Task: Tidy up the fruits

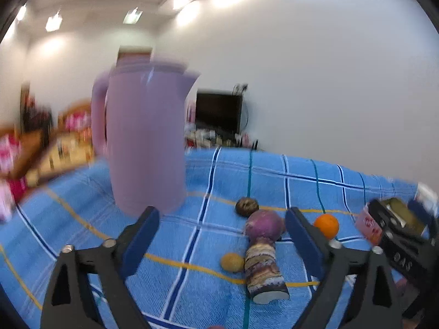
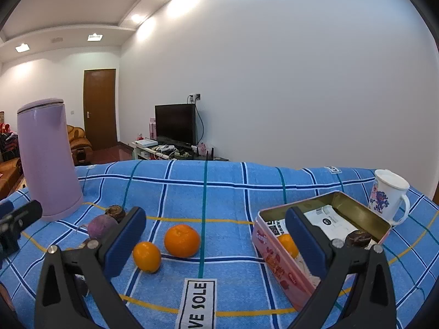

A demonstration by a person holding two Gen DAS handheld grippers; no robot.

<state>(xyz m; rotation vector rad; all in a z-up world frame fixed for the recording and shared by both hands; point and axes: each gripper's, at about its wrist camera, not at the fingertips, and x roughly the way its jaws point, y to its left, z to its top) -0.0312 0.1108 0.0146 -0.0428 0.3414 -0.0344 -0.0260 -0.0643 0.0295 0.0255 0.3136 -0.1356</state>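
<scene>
Here, both tongs (image 1: pixel 222 244) (image 2: pixel 216 241) gape empty; the cloth label (image 2: pixel 198 304) reads "VE SOLE".

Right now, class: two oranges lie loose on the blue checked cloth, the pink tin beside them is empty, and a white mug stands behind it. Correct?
One slip: the pink tin is not empty. The right wrist view shows an orange, a dark round fruit and a white packet inside. The two loose oranges and white mug are right.
</scene>
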